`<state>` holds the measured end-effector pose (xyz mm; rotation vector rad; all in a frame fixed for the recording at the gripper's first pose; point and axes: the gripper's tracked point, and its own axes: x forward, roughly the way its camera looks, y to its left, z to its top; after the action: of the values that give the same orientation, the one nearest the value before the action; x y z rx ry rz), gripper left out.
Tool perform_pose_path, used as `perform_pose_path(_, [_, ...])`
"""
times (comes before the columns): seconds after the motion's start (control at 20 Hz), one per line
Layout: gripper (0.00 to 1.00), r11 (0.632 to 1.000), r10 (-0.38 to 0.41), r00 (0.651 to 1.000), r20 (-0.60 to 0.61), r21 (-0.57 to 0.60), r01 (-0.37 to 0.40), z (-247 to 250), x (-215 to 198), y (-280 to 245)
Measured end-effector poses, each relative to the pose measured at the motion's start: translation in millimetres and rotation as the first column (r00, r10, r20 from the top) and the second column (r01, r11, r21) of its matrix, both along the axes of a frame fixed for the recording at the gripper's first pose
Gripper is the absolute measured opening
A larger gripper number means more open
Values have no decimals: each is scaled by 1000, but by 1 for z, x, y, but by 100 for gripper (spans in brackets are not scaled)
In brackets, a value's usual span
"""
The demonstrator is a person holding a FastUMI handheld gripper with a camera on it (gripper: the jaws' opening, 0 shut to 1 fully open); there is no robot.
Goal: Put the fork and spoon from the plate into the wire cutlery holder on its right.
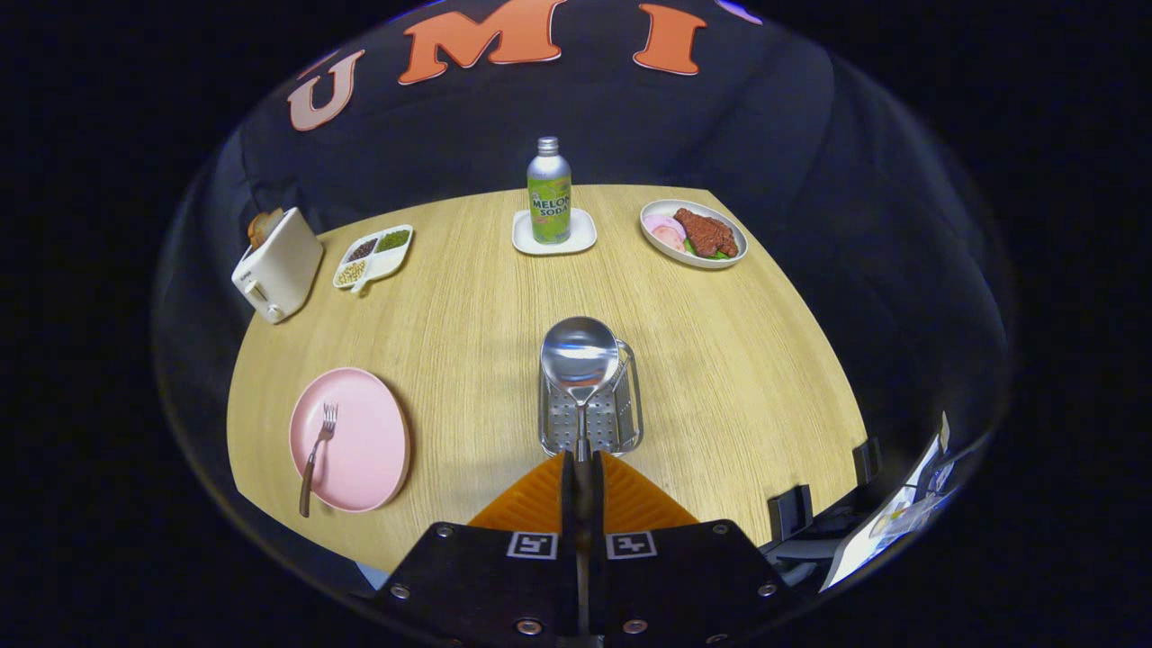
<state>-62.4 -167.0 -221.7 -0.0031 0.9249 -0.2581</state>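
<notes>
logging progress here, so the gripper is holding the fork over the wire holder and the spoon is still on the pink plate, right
Not quite: the two are swapped. In the gripper view the gripper is shut on the spoon, held over the wire holder, and it is the fork that lies on the pink plate.

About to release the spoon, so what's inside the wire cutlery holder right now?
The wire cutlery holder shows only its perforated floor; the spoon, gripped by its handle between the shut fingers, hangs above it. The spoon's bowl hides the holder's far end. The fork lies on the pink plate.
</notes>
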Motion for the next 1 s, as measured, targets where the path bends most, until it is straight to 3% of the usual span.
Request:
perform_pose_path(0.25, [6, 999, 23, 999, -40, -21, -24, -10, 1, -6])
perform_pose_path(0.6, [8, 998, 60, 998, -3, -35, -60, -3, 23, -3])
perform_pose_path(0.85, [8, 994, 105, 980, 172, -30, -101, 32, 51, 11])
perform_pose_path(1.0, [8, 992, 128, 939, 320, -36, -123, 68, 64, 30])
